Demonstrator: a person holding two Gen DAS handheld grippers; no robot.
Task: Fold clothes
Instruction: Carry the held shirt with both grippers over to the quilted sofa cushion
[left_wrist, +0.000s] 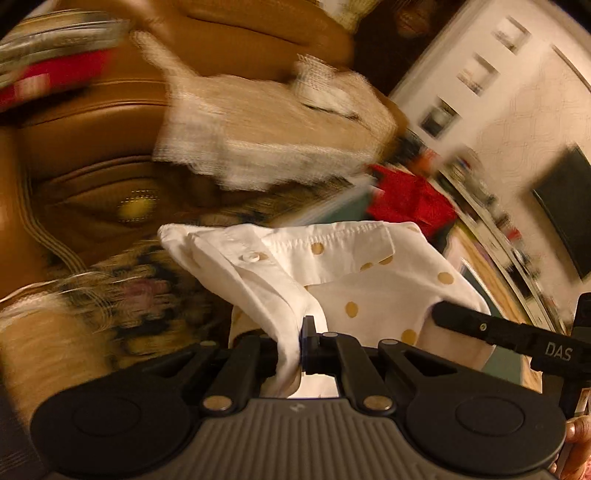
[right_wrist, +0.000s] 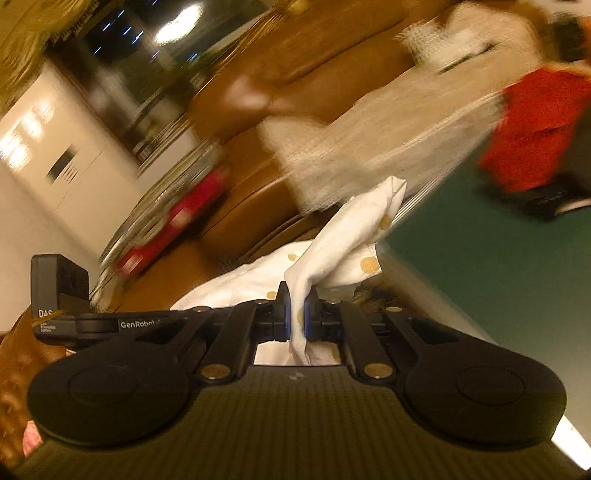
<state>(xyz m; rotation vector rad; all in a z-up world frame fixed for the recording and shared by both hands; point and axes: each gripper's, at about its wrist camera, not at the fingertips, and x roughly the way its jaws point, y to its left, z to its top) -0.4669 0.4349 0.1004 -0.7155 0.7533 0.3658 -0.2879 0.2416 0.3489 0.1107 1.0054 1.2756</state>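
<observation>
Both tools are clamped on one white shirt (left_wrist: 332, 269) with gold dots: the left tool (left_wrist: 300, 349) pinches it near the buttoned edge, the right tool (right_wrist: 297, 314) grips a bunched corner, so it hangs in the air, still unfolded. Beyond, a cream knit garment (left_wrist: 266, 140) and a red one (left_wrist: 406, 199) lie loose on the brown sofa (left_wrist: 92, 122), so most folding seems left. Only the right view shows the green surface (right_wrist: 480, 266); only the left shows the shirt's button.

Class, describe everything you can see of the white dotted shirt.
The white shirt looks like thin woven cotton with gold polka dots, a stitched collar and a white button. It hangs bunched and creased, lifted in front of a brown sofa. The left gripper and right gripper each pinch a fold.
</observation>
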